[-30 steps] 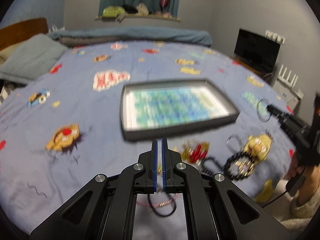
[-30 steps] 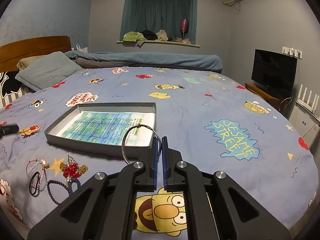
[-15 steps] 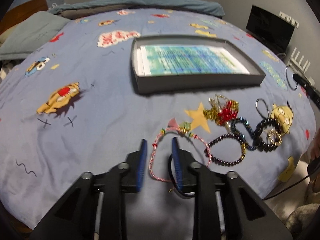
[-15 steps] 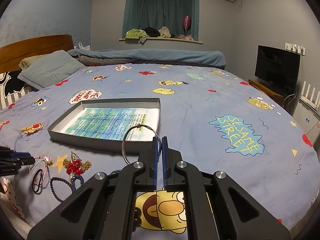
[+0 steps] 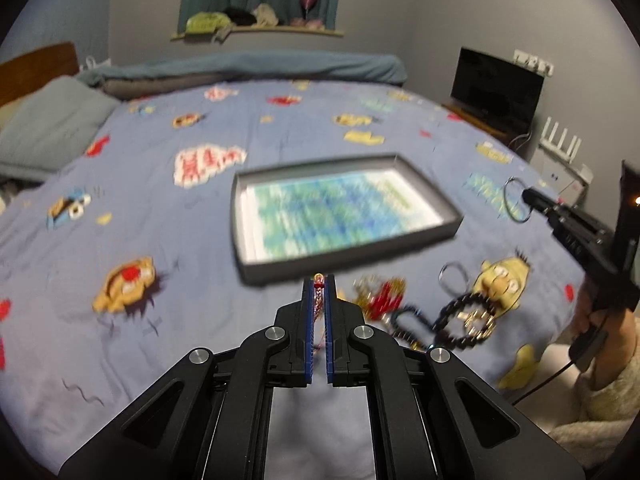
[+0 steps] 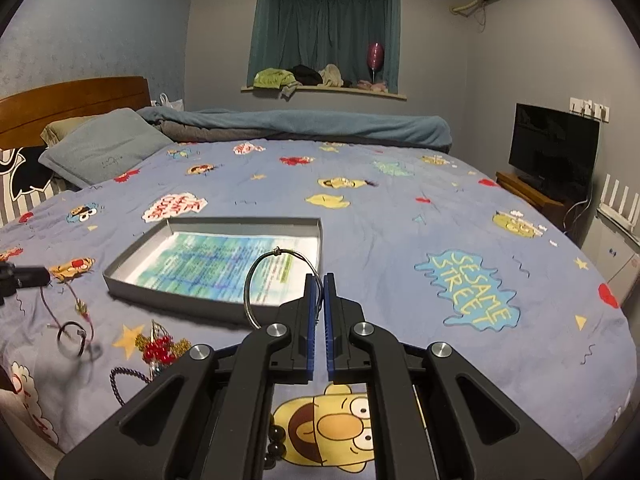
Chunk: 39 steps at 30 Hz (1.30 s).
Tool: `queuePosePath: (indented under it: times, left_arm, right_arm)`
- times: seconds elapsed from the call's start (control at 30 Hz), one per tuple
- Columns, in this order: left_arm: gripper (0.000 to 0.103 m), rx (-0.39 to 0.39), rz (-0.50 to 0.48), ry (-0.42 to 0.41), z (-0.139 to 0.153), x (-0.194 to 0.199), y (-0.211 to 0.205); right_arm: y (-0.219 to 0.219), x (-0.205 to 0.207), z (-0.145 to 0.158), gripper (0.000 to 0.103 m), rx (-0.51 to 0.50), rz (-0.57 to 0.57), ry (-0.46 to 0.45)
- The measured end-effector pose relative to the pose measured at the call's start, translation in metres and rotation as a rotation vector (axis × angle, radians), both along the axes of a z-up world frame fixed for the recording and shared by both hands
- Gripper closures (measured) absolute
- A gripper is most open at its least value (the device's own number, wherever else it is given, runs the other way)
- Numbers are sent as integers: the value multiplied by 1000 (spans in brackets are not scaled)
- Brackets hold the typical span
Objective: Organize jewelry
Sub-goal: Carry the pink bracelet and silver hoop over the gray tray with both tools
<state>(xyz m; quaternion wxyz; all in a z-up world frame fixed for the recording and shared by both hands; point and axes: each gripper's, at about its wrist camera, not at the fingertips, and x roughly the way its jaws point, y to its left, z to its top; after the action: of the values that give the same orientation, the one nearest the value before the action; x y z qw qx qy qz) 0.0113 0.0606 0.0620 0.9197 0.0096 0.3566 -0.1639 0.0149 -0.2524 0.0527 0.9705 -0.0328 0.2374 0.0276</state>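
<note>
on a blue cartoon-print bedspread (image 6: pixel 400 216) lies a shallow grey tray (image 6: pixel 256 222) lined with a sheet printed in blue and green, and the jewelry sits just in front of it. the left gripper (image 5: pixel 319 280) has its jaws closing, nearly together, on a thin red-and-pink braided cord bracelet (image 5: pixel 318 300) that is pinched between the blue pads and runs down the gap; in the right wrist view the same cord (image 6: pixel 60 300) hangs from the left tool's tip at the left edge, off the cloth, with a dark ring (image 6: pixel 71 338) dangling at its lower end above its shadow. the right gripper (image 6: pixel 319 280) is fully closed on a thin wire bangle (image 6: pixel 276 258), whose hoop stands up and arches over the near right corner of the tray; the left wrist view shows that hoop (image 5: pixel 516 200) raised at the tip of the right tool, to the right of the tray, with the person's hand (image 5: pixel 600 324) on the handle. still on the bedspread between the two tools are a red bead cluster with gold trim (image 6: pixel 160 350), a string of dark beads (image 6: pixel 128 380) next to it, and, in the blurred left view, a chunky black bead bracelet (image 5: pixel 464 320) with a small thin ring (image 5: pixel 454 278) just behind it. a grey pillow (image 6: pixel 104 148) lies near the wooden headboard, well away.
</note>
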Motion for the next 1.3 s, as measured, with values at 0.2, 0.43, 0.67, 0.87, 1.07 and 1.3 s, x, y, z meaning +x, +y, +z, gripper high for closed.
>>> queuePosePath:
  times: [0.2,0.43,0.67,0.87,1.07,1.3]
  left_arm:
    - [98,-19,-9,-47,25,5,0]
    - [98,-26,-9,-63,40,34,-5]
    - [98,-57,41,-70,40,99,-4]
    - [98,-81,92,-44,13,166,-6]
    - [98,-60,111,16,-32,209,-12]
    - [98,-6,146,81,-65,233,-7]
  right_arm:
    - [4,6,20,99,2,7,-35]
    - [11,37,31,99,27,36,-20]
    - [23,108,21,99,31,38,45]
    - [23,178,-9,99,47,4,115]
    - [34,216,-44,99,-16,25,211]
    - [44,234,-67,99,-83,30,279]
